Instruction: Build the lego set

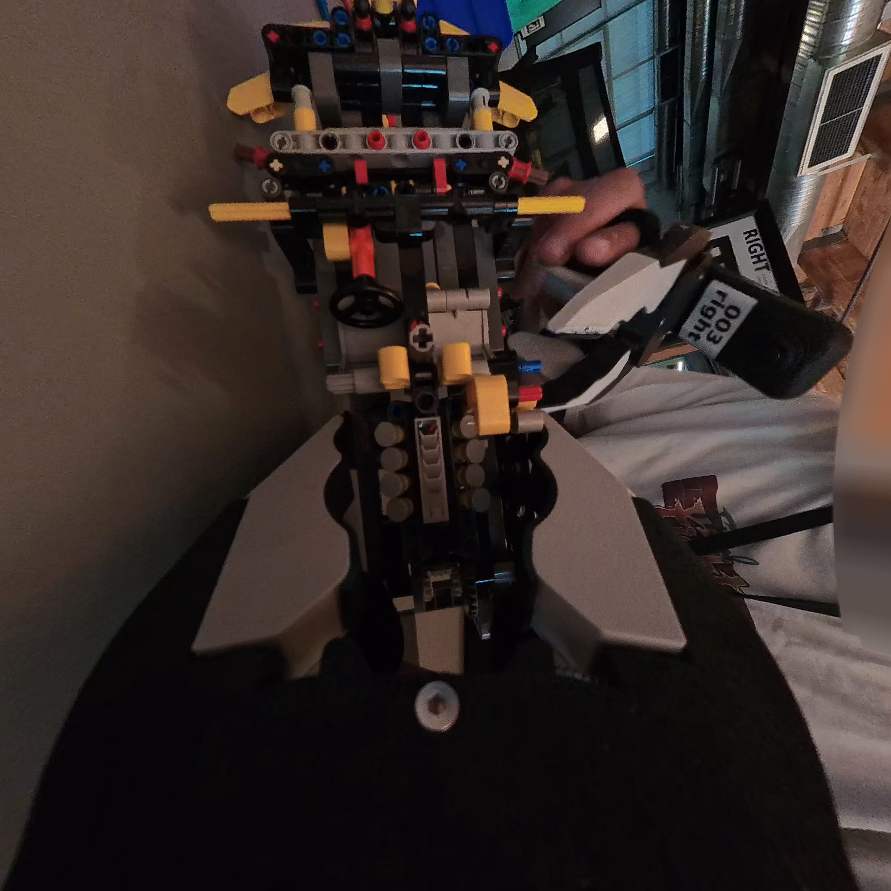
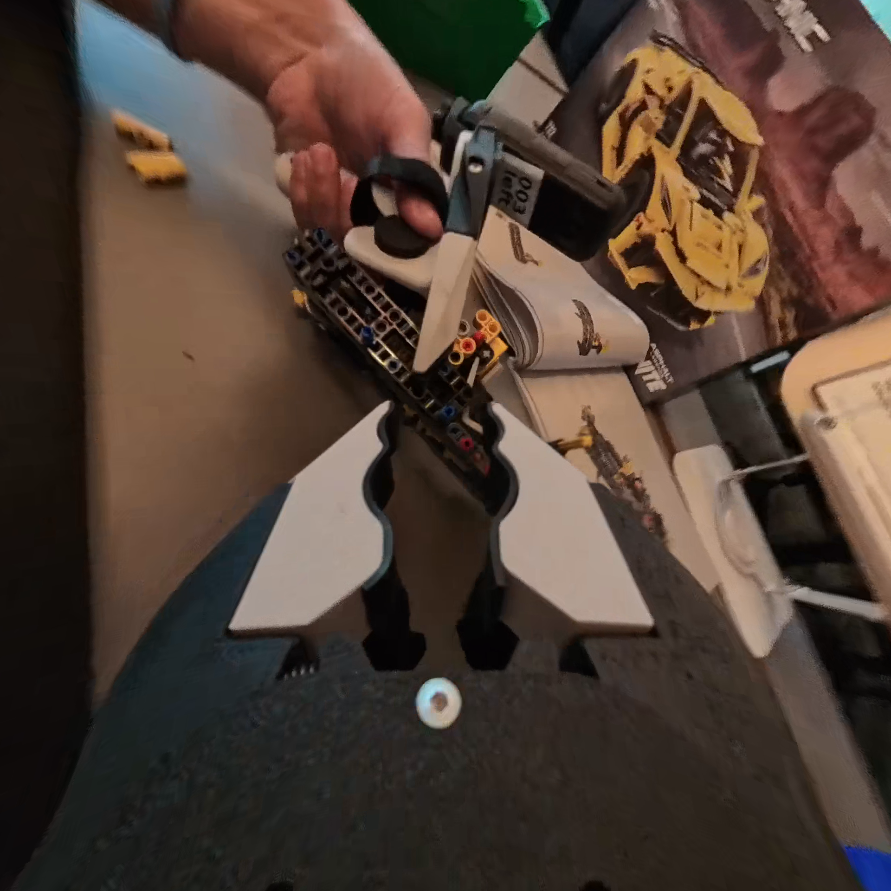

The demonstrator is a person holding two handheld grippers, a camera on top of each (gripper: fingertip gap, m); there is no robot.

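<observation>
Left wrist view: one partly built lego car chassis, black frame with yellow, red and grey pins, a steering wheel and a row of engine cylinders; it is held up off the tan worktop, its near end clamped between the fingers of the left gripper, which pinches it from both sides.

Right wrist view: the same chassis seen from its perforated underside; the right gripper has its fingertips closed on the chassis's lower end. Set box with yellow car artwork and instruction booklets lie beyond on the worktop; loose yellow pieces lie well apart at far left.

Risks, judged: the model hangs between two narrow grips, so any twist or pull between them could pop beams or pins apart, or let it slip and drop. Motion blur suggests the hold is not steady.

Pose: the person's left hand grips its tool from above, one finger through the trigger loop; the right hand reaches in from the side, the tool angled down towards the yellow connector.
</observation>
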